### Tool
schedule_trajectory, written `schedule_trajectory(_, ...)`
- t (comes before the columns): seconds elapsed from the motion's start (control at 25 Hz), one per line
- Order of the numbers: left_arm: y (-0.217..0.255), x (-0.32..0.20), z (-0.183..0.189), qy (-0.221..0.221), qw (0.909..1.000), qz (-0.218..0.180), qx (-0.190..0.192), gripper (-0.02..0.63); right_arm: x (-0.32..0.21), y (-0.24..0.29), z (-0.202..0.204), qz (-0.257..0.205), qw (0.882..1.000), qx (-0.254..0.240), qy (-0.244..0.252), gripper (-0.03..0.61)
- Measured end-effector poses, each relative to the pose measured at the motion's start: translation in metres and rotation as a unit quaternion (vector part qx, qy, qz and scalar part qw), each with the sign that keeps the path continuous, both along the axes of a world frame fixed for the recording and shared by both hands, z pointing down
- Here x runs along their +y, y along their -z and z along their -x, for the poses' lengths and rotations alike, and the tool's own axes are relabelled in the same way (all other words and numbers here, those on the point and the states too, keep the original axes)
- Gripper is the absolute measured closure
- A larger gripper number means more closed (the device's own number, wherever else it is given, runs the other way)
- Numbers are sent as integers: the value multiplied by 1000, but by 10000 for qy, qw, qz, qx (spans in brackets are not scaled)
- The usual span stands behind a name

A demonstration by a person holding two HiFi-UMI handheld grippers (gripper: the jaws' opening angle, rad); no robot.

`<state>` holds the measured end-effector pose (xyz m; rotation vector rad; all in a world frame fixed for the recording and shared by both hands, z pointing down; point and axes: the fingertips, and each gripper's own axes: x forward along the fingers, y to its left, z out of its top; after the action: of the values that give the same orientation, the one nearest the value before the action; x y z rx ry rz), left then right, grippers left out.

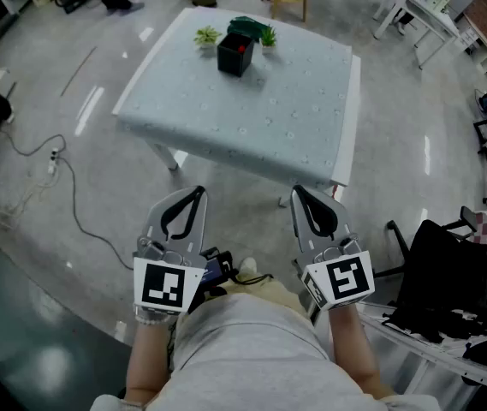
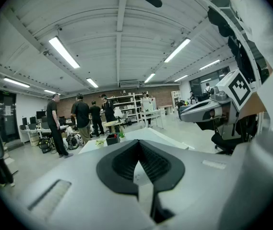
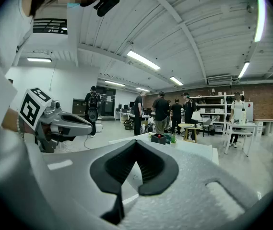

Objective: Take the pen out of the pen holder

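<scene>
Both grippers are held low and close to the person's body, side by side, well short of the white table [image 1: 294, 118]. The left gripper [image 1: 198, 193] has its 2 jaws brought together at the tips with nothing between them, as its own view confirms [image 2: 137, 143]. The right gripper [image 1: 299, 193] is the same, jaws pressed together and empty [image 3: 136, 143].

The black pen holder [image 1: 235, 54] stands upright near the far edge of the table, well apart from both grippers and straight ahead of them, roughly on the line between the 2. In the left gripper view it sits just above and left of the jaw tips [image 2: 112, 140]; in the right gripper view it lies just above and right of them [image 3: 158, 138]. A small red spot shows at its top, but the pen itself is too small to make out.

2 small green plants [image 1: 206, 35] [image 1: 268, 36] flank the holder, and a dark green object [image 1: 247, 26] lies just behind it. Several people [image 3: 162, 111] stand in the background beyond the table.
</scene>
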<state>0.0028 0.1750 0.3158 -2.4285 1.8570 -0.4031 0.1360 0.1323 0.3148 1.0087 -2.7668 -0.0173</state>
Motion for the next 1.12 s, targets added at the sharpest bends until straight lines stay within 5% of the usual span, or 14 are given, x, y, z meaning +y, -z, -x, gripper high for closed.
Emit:
schedule_trajectory(0.96, -1, -5, 2, -44, 10000, -15, 34, 597, -4, 1, 5, 169, 9995, -277, -46, 577)
schedule_trajectory(1.12, -1, -5, 5, -66, 10000, -5, 53, 597, -4, 3, 7, 173, 9993, -327, -88, 505)
